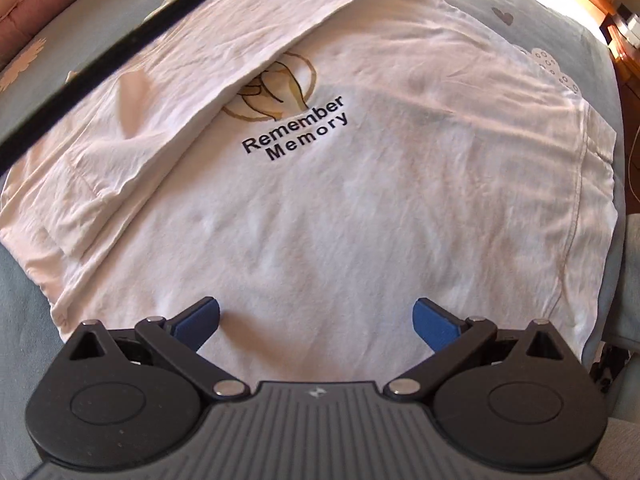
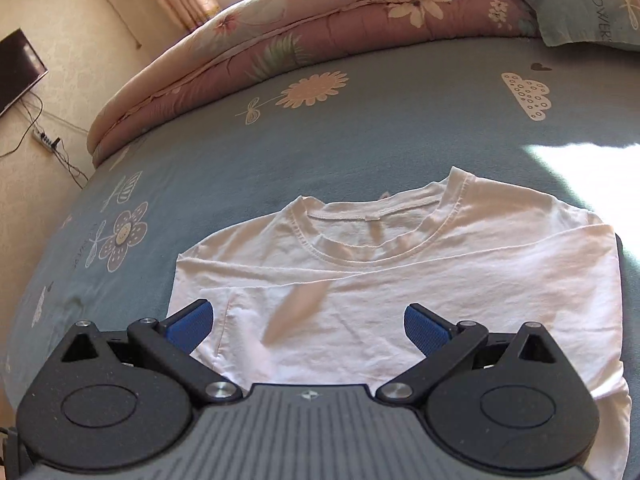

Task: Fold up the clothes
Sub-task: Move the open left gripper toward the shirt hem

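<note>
A white T-shirt point(image 1: 360, 208) printed "Remember Memory" lies flat on the bed. One side with its sleeve point(image 1: 132, 136) is folded over the front, partly covering the printed picture. My left gripper point(image 1: 318, 320) hovers open over the shirt's body near one side edge, nothing between its blue pads. In the right wrist view the same T-shirt point(image 2: 440, 280) shows its round collar point(image 2: 372, 228) facing away. My right gripper point(image 2: 308, 326) is open above the folded part, empty.
The blue-grey bedsheet point(image 2: 320, 140) with flower and cloud prints spreads around the shirt. A folded floral quilt point(image 2: 320, 24) and a pillow point(image 2: 580, 4) lie at the far side. A dark strap point(image 1: 100, 68) crosses the left view. A TV point(image 2: 16, 68) and power strip point(image 2: 46, 138) sit by the wall.
</note>
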Tool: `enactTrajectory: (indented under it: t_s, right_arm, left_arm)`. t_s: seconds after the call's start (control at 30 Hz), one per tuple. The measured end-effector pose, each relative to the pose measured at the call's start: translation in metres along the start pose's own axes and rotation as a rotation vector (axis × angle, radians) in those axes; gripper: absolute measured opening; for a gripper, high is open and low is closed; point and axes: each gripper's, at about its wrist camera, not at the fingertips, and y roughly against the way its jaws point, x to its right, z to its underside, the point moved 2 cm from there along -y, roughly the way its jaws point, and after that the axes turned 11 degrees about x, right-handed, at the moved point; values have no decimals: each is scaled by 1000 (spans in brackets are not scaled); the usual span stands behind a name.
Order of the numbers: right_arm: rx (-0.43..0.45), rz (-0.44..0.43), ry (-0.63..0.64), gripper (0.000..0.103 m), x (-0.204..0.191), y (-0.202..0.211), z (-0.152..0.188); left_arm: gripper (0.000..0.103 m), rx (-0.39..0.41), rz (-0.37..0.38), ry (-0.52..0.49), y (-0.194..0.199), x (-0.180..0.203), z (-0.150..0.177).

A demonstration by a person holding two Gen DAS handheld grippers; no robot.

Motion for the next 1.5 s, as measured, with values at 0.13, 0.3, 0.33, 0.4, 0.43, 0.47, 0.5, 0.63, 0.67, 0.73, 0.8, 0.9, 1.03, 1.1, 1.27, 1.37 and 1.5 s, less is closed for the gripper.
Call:
enactTrajectory:
  t_s: [0.13,0.3,0.33,0.4,0.43,0.47,0.5,0.63,0.67,0.73,0.8,0.9,1.03,1.1,1.27,1.37,1.5]
  right_arm:
    - [32,3,-9,103,11,0,-8]
    - [56,-99,-71,103,21,15,-10]
    - [56,-116,-89,103,25,20,-9]
    - [45,-130,-107,103,37,28,-7]
    - [38,-135,-111,103,45,34,-6]
    - [32,-140,-113,103,52,40,-5]
    - [29,-142,-113,103,59,46,-4]
    - [18,-138,-113,103,95,74,1]
    - [16,-134,-115,103,103,81,3]
    - [12,-118,-121,103,115,89,8]
    - [2,-94,-137,103,125,94,15]
    - [-19,-68,-154,103,132,94,26]
    - [-47,-58,-171,103,129,85,39]
    - [-57,-61,-174,103,126,81,42]
    - [-70,-67,-167,103,122,76,46]
    - [-85,-55,-168,103,124,73,49]
    - [-94,-51,-178,103,124,68,49]
  left_arm:
    - [102,-9,27,-138,-2,27,-19]
    - [102,-29,77,-187,-9,47,-37]
    - [102,-31,71,-183,-9,46,-37]
    - [102,-42,58,-167,-10,40,-38]
    - [102,-50,51,-156,-11,36,-37]
    - [102,-59,41,-146,-12,31,-36]
    - [102,-70,19,-140,-11,22,-33]
    - [101,-101,-73,-96,-11,-22,-20]
    - [101,-102,-97,-78,-10,-35,-18]
    - [98,-71,-140,-14,-6,-64,-25]
    - [93,-41,-183,50,-2,-93,-32]
    - [86,31,-232,180,4,-136,-47]
    - [79,135,-224,391,-9,-184,-70]
    - [65,120,-263,376,-24,-196,-73]
    - [43,78,-275,402,-38,-217,-60]
    - [46,84,-274,377,-35,-215,-55]
    - [44,61,-231,379,-40,-212,-52]
